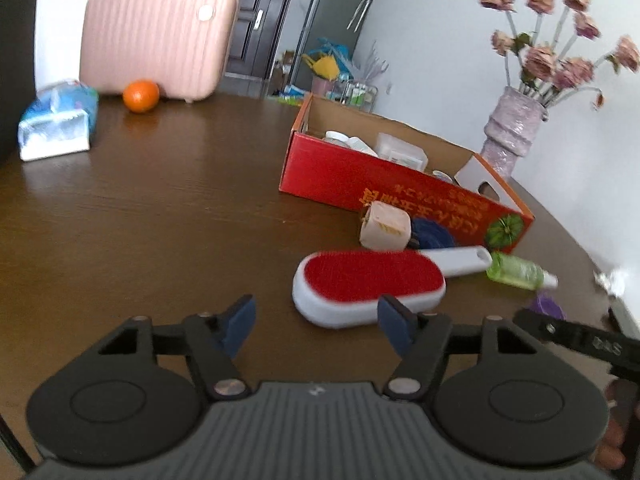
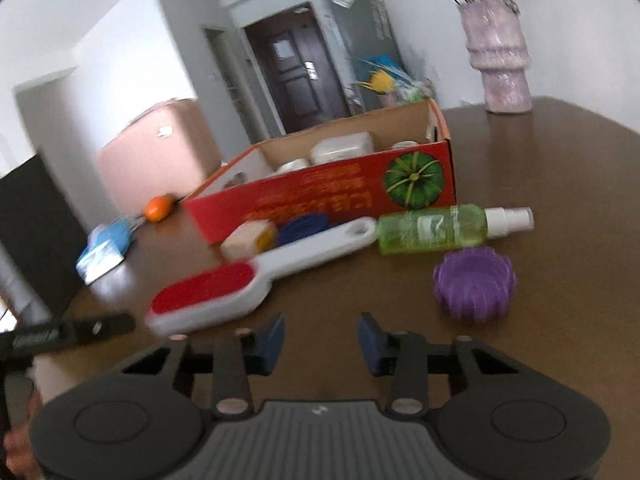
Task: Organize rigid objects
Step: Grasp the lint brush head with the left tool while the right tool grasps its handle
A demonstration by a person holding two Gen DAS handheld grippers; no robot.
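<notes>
A red cardboard box (image 1: 360,178) (image 2: 320,196) stands open on the brown table with white containers (image 1: 400,150) inside. In front of it lie a white lint brush with a red pad (image 1: 368,280) (image 2: 224,292), a beige block (image 1: 384,226) (image 2: 248,238), a blue item (image 1: 430,234) (image 2: 304,224), a green spray bottle (image 1: 516,272) (image 2: 440,228) and a purple ribbed cup (image 2: 474,284). My left gripper (image 1: 316,324) is open and empty, just short of the brush. My right gripper (image 2: 322,340) is open and empty, between brush and purple cup.
A pink suitcase (image 1: 156,36), an orange (image 1: 141,96) and a tissue pack (image 1: 56,120) sit at the table's far left. A vase of dried flowers (image 1: 510,132) (image 2: 498,64) stands behind the box. Crumpled foil (image 1: 612,282) lies at the right edge.
</notes>
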